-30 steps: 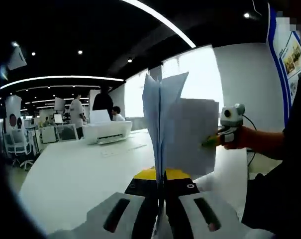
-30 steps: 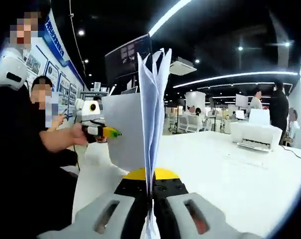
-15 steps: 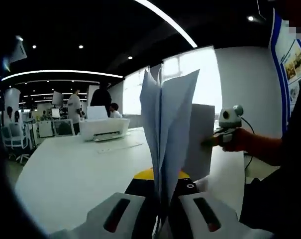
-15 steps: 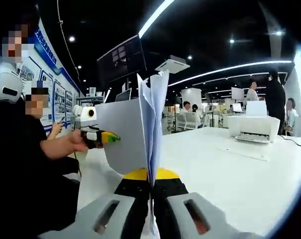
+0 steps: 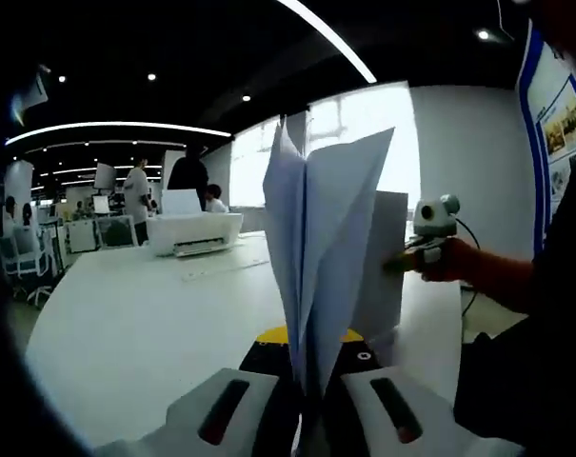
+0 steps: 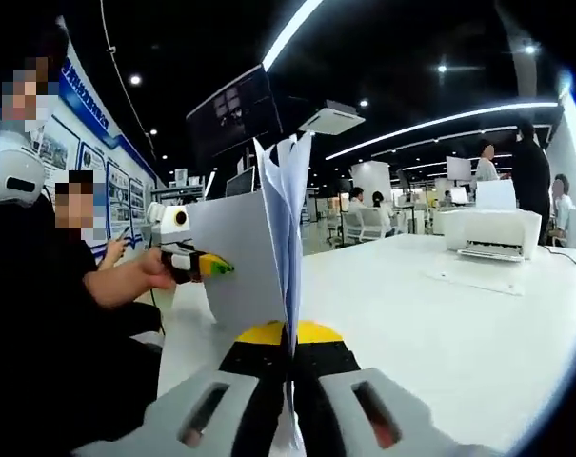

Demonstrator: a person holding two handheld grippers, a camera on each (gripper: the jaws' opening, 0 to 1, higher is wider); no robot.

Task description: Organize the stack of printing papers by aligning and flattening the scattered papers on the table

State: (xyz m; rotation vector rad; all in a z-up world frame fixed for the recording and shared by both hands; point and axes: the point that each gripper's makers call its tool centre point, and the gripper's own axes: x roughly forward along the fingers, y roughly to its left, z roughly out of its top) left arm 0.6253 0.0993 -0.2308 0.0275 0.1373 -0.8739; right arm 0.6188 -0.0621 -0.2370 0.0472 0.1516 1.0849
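A stack of white printing papers [image 5: 316,257] stands upright and edge-on over the white table [image 5: 126,324], its sheets fanned apart at the top. My left gripper [image 5: 311,381] is shut on one end of the stack. Across the sheets, the right gripper [image 5: 402,262] pinches the far end, held by a person's hand. In the right gripper view the same papers [image 6: 286,238] rise between the jaws of my right gripper [image 6: 289,381], shut on them. The left gripper [image 6: 216,268], with its yellow-green tip, clamps the opposite edge.
A white printer [image 5: 192,231] sits farther back on the table [image 6: 440,324] and appears again as the printer [image 6: 492,233] with a loose sheet [image 6: 473,276] in front of it. People stand and sit among desks and chairs behind. A poster wall [image 6: 107,181] runs along one side.
The sheets have fanned wider at the top in the left gripper view. Both grippers keep their hold, and the views have shifted only slightly.
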